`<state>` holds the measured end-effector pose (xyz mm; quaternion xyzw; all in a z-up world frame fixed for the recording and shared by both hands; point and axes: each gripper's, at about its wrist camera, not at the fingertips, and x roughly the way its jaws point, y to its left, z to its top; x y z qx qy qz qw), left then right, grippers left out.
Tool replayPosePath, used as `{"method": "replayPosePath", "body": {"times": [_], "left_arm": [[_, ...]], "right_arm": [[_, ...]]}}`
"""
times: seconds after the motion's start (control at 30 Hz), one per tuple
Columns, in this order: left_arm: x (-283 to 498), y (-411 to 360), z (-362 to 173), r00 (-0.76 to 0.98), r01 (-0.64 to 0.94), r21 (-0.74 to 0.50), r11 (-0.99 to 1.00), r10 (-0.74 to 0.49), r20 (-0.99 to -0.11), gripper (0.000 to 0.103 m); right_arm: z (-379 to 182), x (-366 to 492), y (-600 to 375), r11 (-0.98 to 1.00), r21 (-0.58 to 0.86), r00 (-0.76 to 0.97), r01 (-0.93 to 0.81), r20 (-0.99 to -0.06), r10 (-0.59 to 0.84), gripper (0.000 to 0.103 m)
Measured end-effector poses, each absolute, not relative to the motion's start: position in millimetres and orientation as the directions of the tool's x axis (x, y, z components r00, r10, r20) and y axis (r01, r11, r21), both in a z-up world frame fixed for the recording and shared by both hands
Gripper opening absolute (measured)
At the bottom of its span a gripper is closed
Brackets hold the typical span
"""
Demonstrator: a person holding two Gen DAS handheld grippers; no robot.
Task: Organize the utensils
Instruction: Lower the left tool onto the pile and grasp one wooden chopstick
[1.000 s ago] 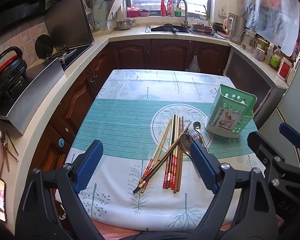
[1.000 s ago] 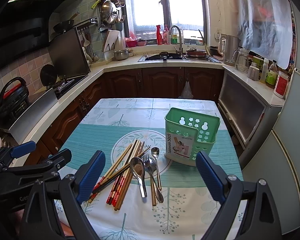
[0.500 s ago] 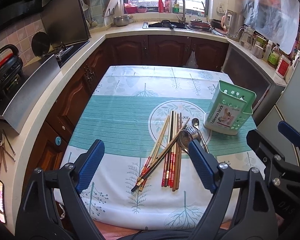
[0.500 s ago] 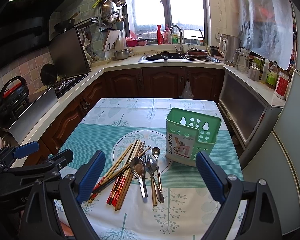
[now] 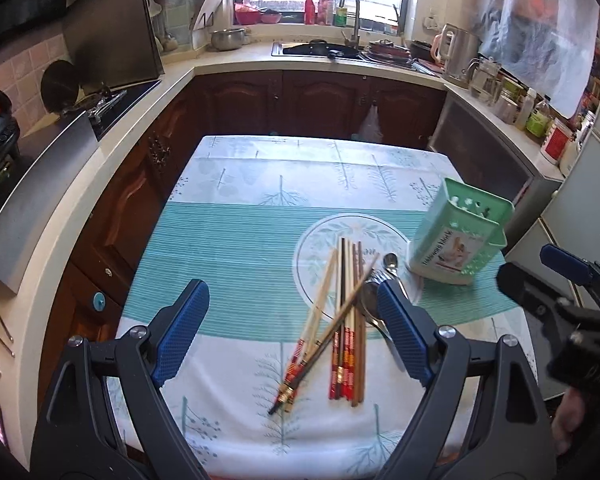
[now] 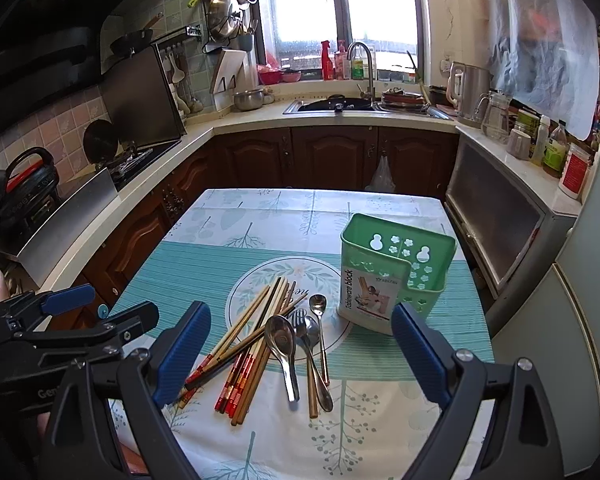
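Several chopsticks (image 5: 342, 320) lie in a loose pile on the tablecloth (image 5: 236, 240), also in the right wrist view (image 6: 256, 340). Beside them lie spoons (image 6: 282, 340) and a fork (image 6: 300, 320). A green utensil holder (image 6: 396, 268) stands upright to their right; it also shows in the left wrist view (image 5: 460, 232). My left gripper (image 5: 292, 328) is open and empty above the table's near edge, with the chopstick pile between its fingers in view. My right gripper (image 6: 296, 352) is open and empty above the utensils.
The table stands in a U-shaped kitchen with a counter (image 6: 340, 116), sink (image 6: 336, 104) and stove (image 6: 140, 156). A steel cabinet (image 6: 496, 224) and a fridge (image 6: 580, 320) stand to the right. Each gripper shows at the edge of the other's view.
The left gripper has tilted down and moved a little closer to the table; the chopsticks sit lower and nearer between its fingers. The right gripper has barely moved.
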<state>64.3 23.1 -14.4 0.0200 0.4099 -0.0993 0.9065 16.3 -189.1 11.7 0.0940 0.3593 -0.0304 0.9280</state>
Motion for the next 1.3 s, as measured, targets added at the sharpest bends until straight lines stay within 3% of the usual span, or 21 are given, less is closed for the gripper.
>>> {"method": "replayPosePath", "body": {"times": [0.1,0.3,0.43,0.57,0.77,0.87,1.03,1.13,1.3], "left_arm": [[91,37,-21,0.576,0.216,-0.118,0.969,-0.224,-0.786,0.085],[127,40,-52,0.485,0.274,-0.108,0.956,-0.234,-0.842,0.085],[141,34,-83,0.419,0.312,-0.102,0.945,-0.233,-0.877,0.083],[144,23,-111,0.371,0.366,-0.09,0.926,-0.233,-0.899,0.07],[142,4,-142,0.292,0.457,-0.112,0.882,-0.268,-0.918,0.06],[146,-2,-153,0.241,0.477,-0.142,0.868,-0.284,-0.928,0.043],[158,-9,-166,0.173,0.492,-0.186,0.85,-0.305,-0.936,0.027],[158,-15,-168,0.147,0.526,-0.207,0.825,-0.328,-0.933,0.026],[156,-34,-175,0.098,0.587,-0.203,0.784,-0.318,-0.943,0.016]], "right_arm": [[12,34,-195,0.973,0.206,0.708,0.107,-0.702,0.071,0.091],[3,66,-207,0.961,0.262,0.633,0.09,-0.76,0.147,0.077],[-20,87,-212,0.946,0.307,0.547,0.105,-0.812,0.203,0.063],[-43,102,-212,0.938,0.322,0.479,0.128,-0.848,0.226,0.059],[-80,115,-216,0.922,0.345,0.382,0.176,-0.887,0.259,0.054],[-92,117,-221,0.915,0.351,0.355,0.202,-0.896,0.265,0.054],[-106,114,-223,0.911,0.35,0.33,0.219,-0.905,0.269,0.054],[-114,111,-221,0.906,0.359,0.317,0.224,-0.906,0.28,0.054],[-124,106,-217,0.9,0.372,0.301,0.227,-0.906,0.298,0.054]]}}
